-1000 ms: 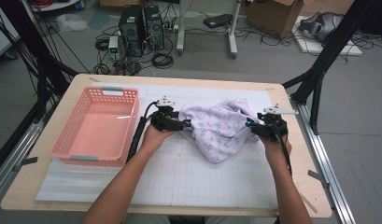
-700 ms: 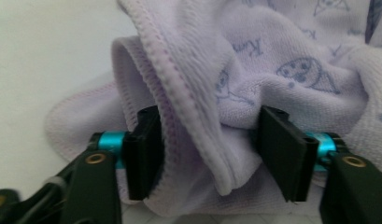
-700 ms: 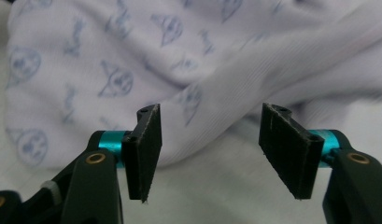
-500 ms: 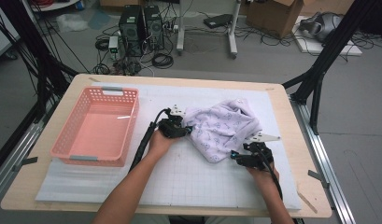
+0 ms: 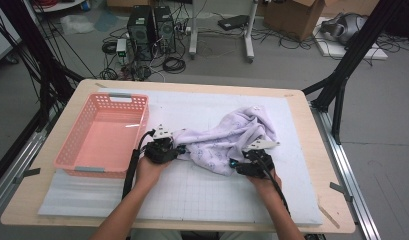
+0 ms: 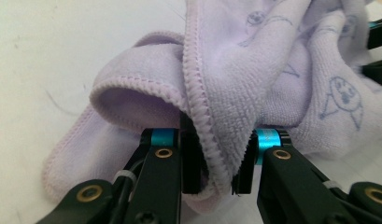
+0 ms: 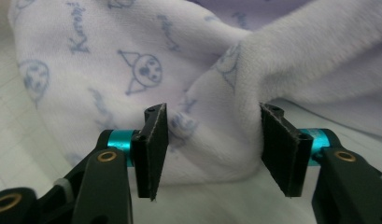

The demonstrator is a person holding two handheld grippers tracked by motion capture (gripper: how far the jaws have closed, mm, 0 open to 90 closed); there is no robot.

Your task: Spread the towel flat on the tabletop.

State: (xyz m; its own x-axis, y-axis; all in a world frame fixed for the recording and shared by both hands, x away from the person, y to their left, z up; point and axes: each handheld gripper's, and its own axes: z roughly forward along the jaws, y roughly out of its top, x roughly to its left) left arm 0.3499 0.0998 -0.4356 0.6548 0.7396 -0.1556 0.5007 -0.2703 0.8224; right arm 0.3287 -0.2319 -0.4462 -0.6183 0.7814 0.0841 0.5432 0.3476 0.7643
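A lilac towel [image 5: 232, 137] printed with cartoon faces lies crumpled on the white mat [image 5: 202, 195]. My left gripper [image 5: 181, 149] is at its left end, near the basket. In the left gripper view the hemmed edge of the towel [image 6: 254, 70] is pinched between the pads of that gripper [image 6: 215, 163], which closed within the last second. My right gripper [image 5: 233, 164] is at the towel's near edge. Its jaws [image 7: 214, 144] have just been closing but still stand apart, with a fold of the towel [image 7: 132, 60] between them.
A pink plastic basket [image 5: 128, 97] stands on the left of the mat, just left of my left hand. The wooden table [image 5: 312, 150] ends shortly past the mat on the right. Black frame legs and cables stand on the floor beyond.
My left gripper has shut on the towel's left edge and pulled it left and nearer, stretching the cloth out. My right hand has come down and left to the near edge.
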